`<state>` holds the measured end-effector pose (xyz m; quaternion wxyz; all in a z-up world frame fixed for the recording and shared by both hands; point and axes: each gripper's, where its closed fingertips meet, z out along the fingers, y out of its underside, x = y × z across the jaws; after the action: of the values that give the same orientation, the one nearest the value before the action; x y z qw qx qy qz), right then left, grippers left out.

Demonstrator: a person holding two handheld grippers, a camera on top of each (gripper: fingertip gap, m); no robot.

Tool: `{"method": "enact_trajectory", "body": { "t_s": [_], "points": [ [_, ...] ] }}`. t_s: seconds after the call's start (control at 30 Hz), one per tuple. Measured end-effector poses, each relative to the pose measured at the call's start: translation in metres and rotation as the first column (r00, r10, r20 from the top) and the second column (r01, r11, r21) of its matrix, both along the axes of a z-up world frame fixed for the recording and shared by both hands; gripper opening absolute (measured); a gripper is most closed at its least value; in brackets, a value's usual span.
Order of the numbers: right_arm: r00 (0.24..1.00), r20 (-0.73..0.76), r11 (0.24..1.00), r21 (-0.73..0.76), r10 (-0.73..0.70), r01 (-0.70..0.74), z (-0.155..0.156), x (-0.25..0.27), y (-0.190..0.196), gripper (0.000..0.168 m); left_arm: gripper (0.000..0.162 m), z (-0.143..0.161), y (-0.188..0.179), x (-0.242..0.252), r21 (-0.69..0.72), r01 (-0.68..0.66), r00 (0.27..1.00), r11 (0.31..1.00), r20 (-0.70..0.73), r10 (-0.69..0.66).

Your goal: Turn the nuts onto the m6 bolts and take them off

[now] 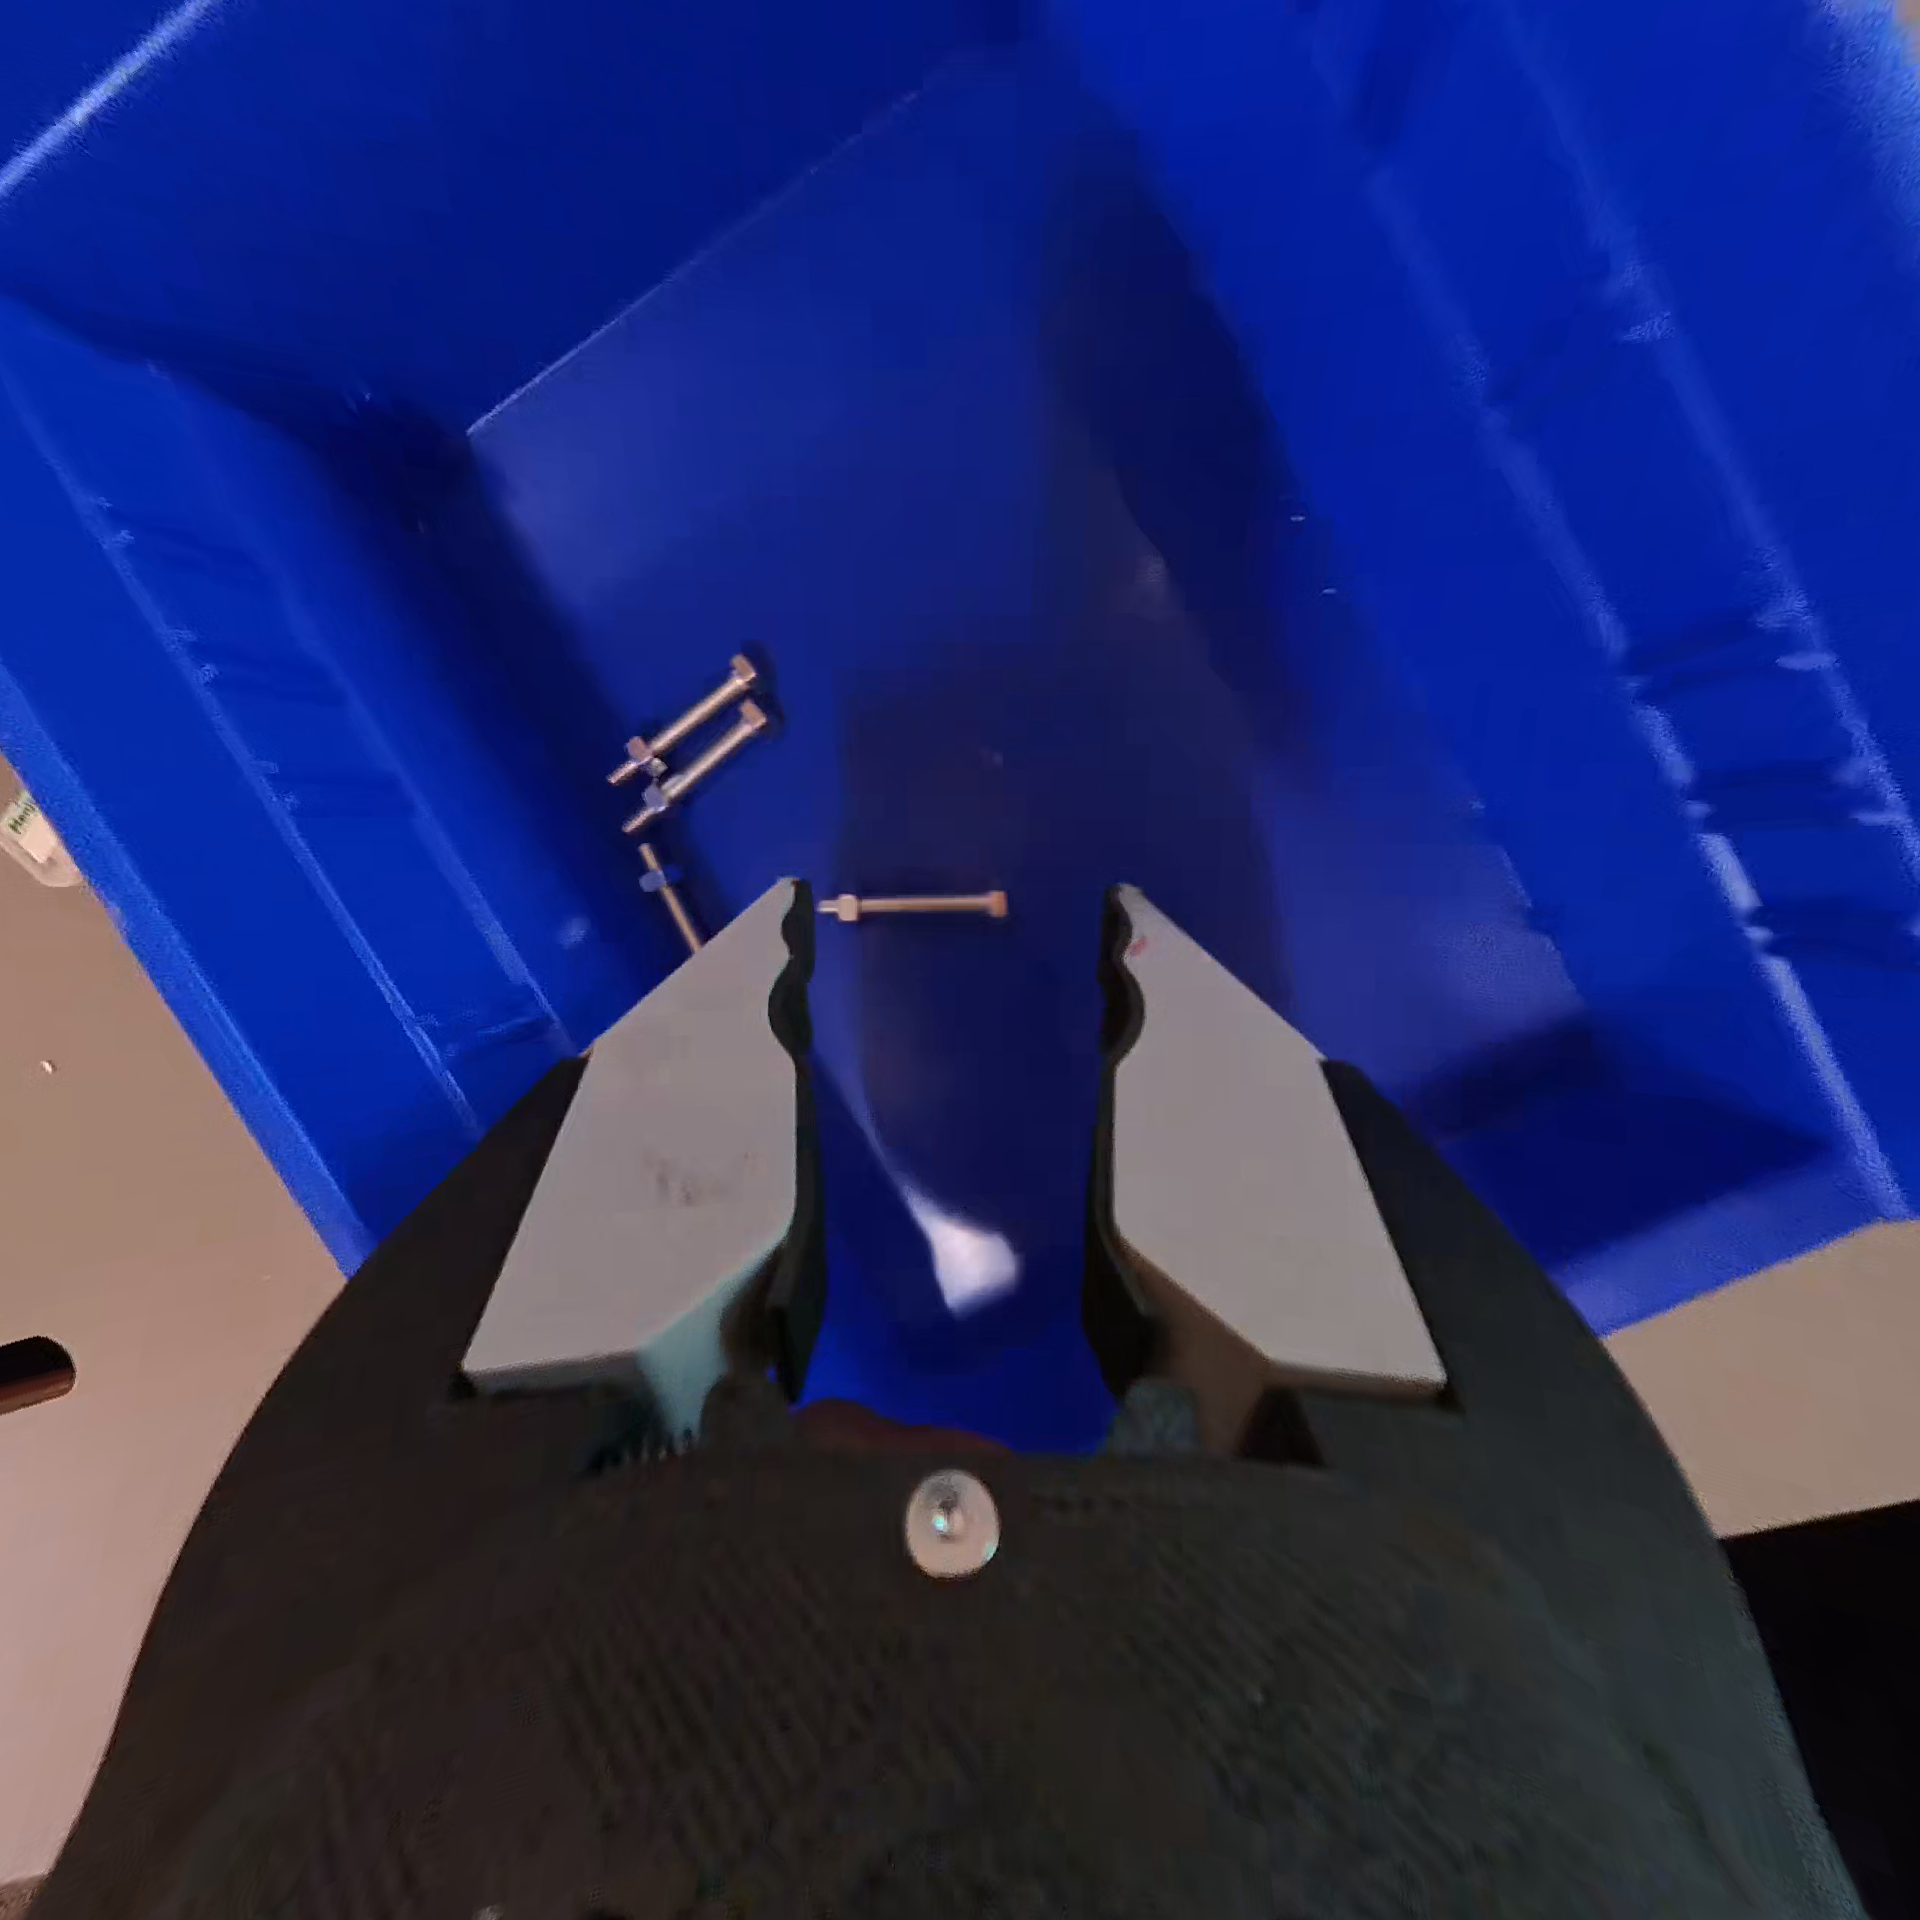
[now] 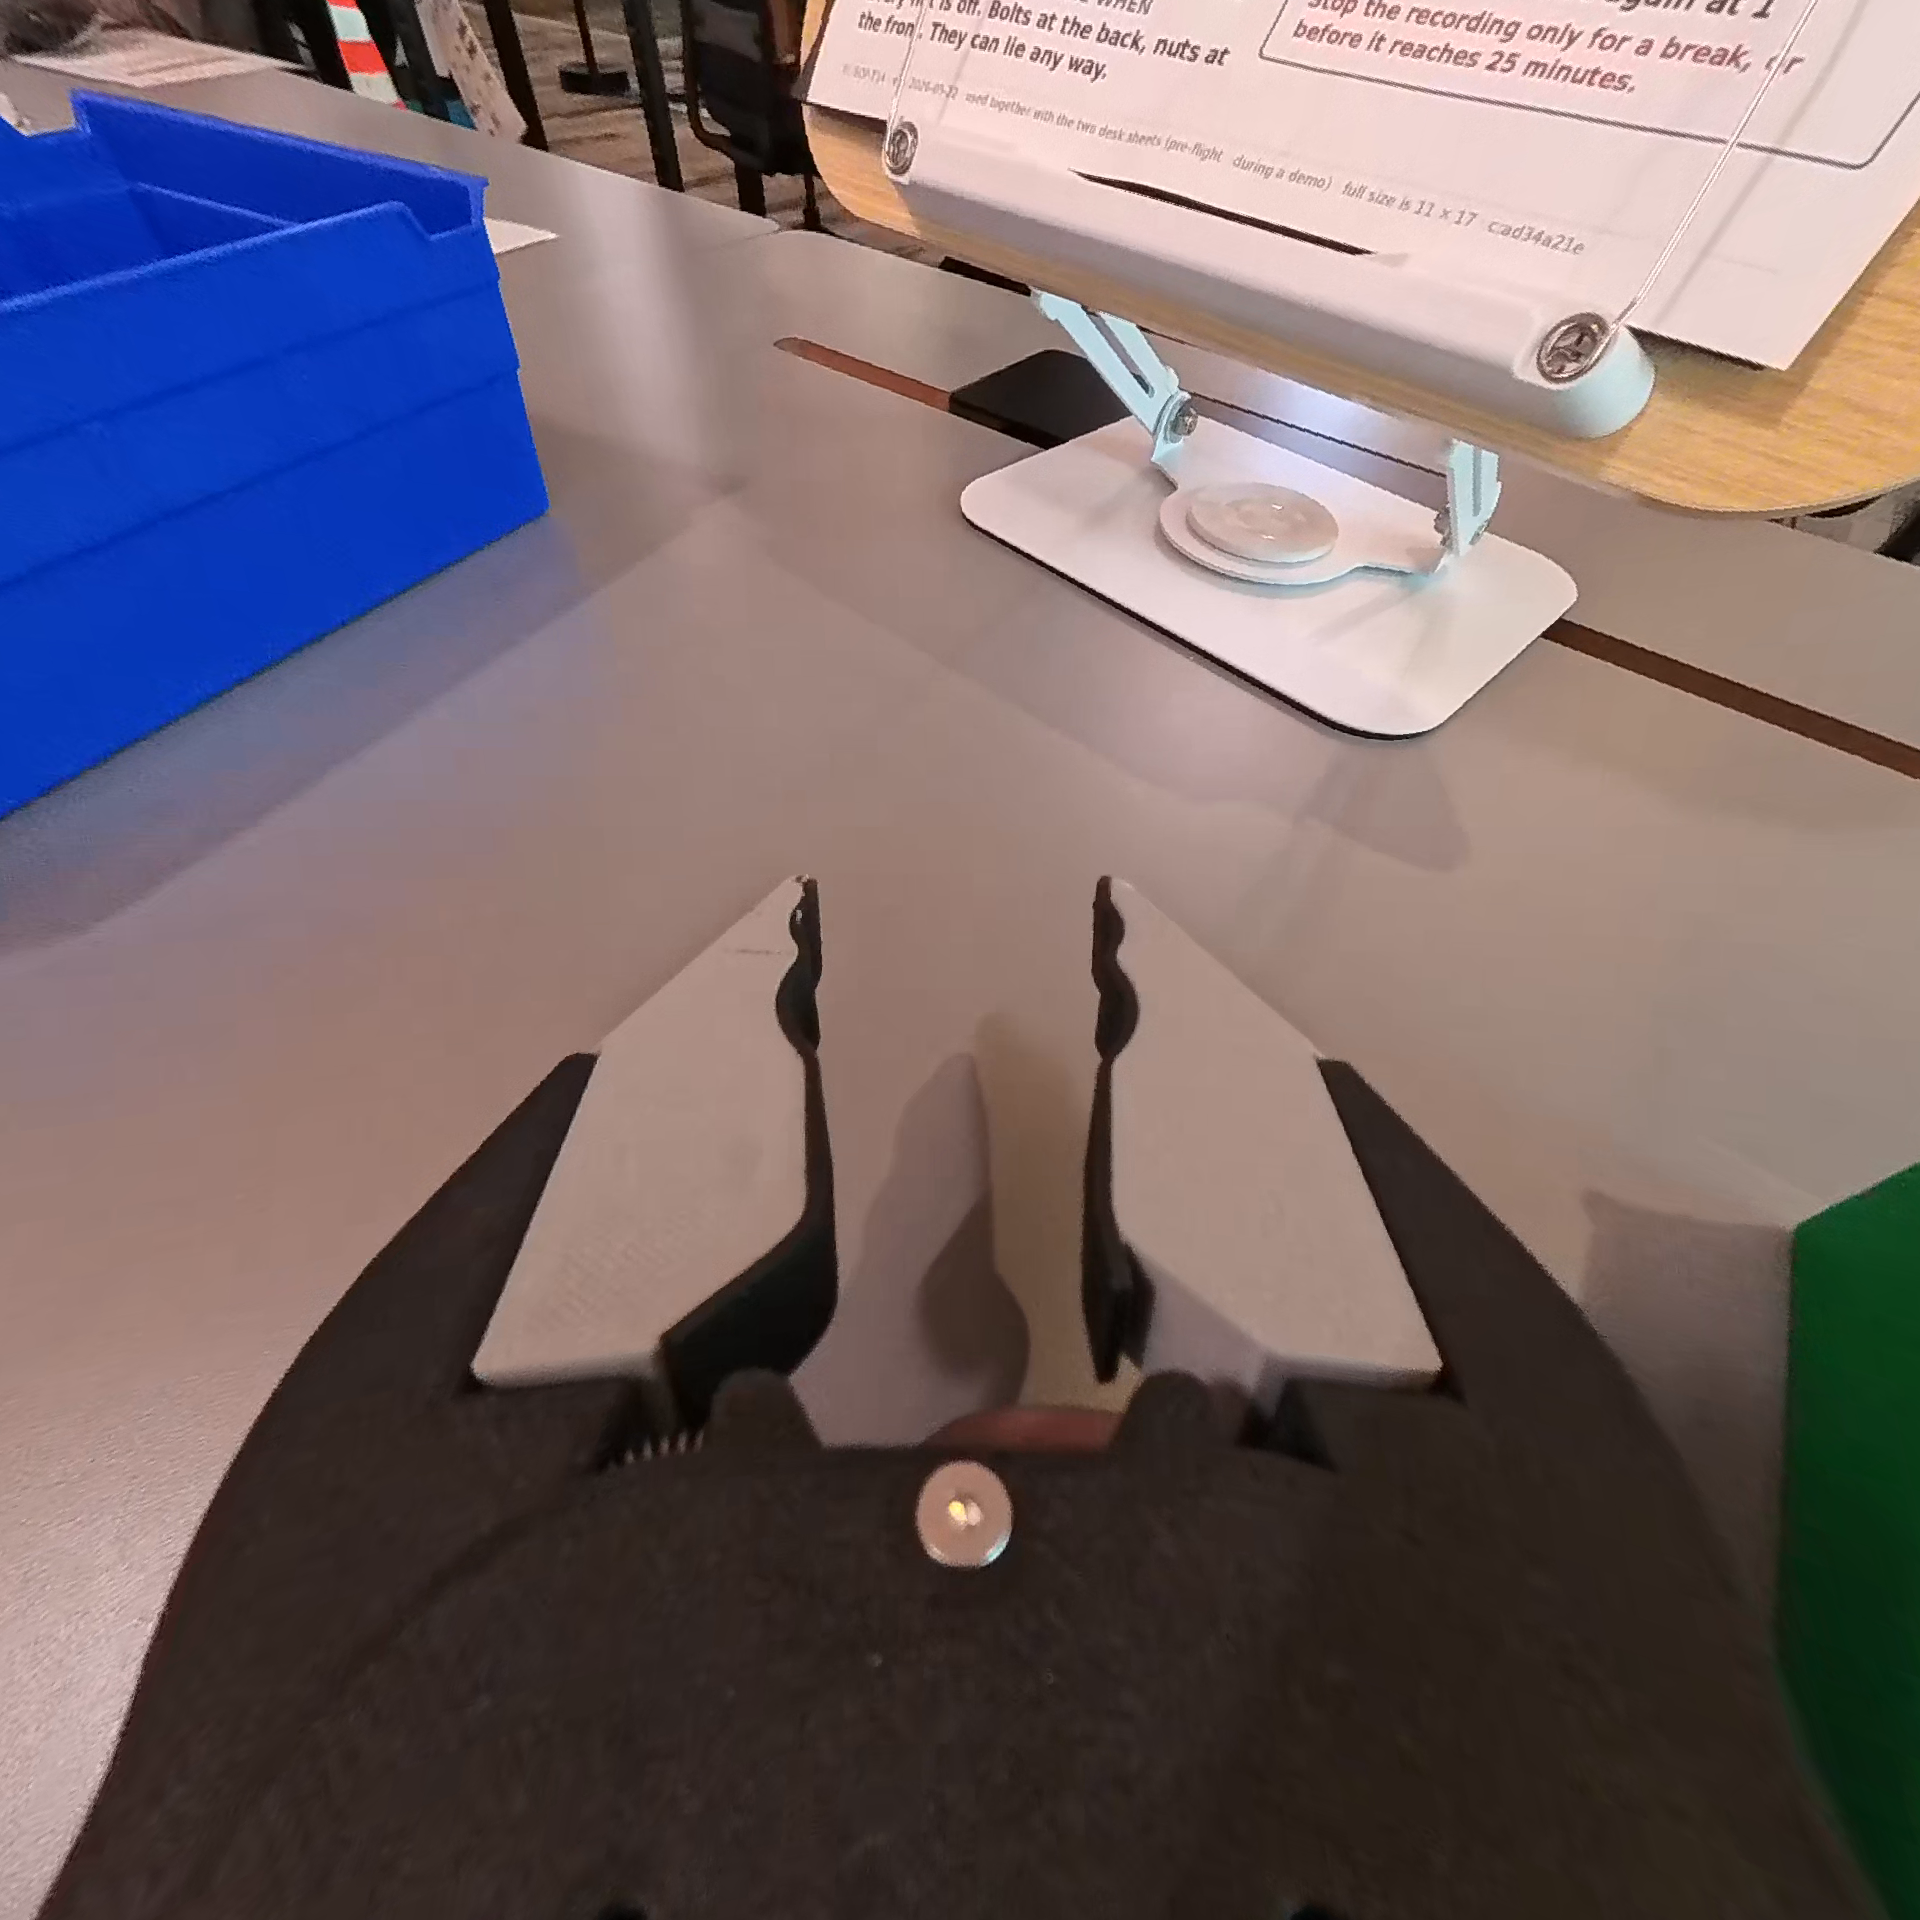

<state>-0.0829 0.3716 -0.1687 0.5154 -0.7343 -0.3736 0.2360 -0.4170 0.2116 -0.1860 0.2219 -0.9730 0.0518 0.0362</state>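
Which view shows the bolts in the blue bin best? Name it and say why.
The left wrist view: it looks down into the blue bin, where four bolts with nuts threaded on lie ahead of the open left gripper. The right wrist view shows only the bin's outer wall, no bolts.

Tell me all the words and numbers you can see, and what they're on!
Printed sheet on the tilted stand: black and red print, legible, but I don't copy wording.
Small label beside the blue bin: green print, cut off, too blurred to read.
Bolts, left gripper, right gripper: no writing seen.
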Motion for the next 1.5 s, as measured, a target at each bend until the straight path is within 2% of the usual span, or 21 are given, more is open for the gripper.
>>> {"method": "enact_trajectory", "body": {
  "t_s": [0.2,0.37,0.53,1.13,1.5],
  "points": [
    [1.000,-0.001,1.000,-0.007,0.009,-0.009,-0.001,-0.001,-0.001,0.049,0.051,-0.017,0.000,-0.007,-0.159,0.010,0.998,0.987,0.064,0.000],
    [1.000,0.009,1.000,-0.008,0.017,-0.017,-0.002,-0.002,-0.001,0.049,0.047,-0.022,-0.001,-0.004,-0.212,0.036,0.995,0.977,0.094,-0.016],
    [1.000,0.006,1.000,-0.008,0.018,-0.018,-0.001,-0.002,-0.002,0.049,0.044,-0.023,0.001,-0.005,-0.229,0.025,0.990,0.973,0.139,0.007],
    [1.000,0.010,1.000,-0.003,0.027,-0.027,-0.001,-0.003,-0.004,0.048,0.044,-0.038,-0.008,-0.012,-0.326,0.007,0.996,0.945,0.085,0.022],
    [0.999,0.012,0.999,-0.001,0.034,-0.034,-0.001,-0.005,-0.006,0.048,0.045,-0.039,-0.006,-0.009,-0.303,0.006,0.995,0.953,0.093,0.023]
  ]
}}
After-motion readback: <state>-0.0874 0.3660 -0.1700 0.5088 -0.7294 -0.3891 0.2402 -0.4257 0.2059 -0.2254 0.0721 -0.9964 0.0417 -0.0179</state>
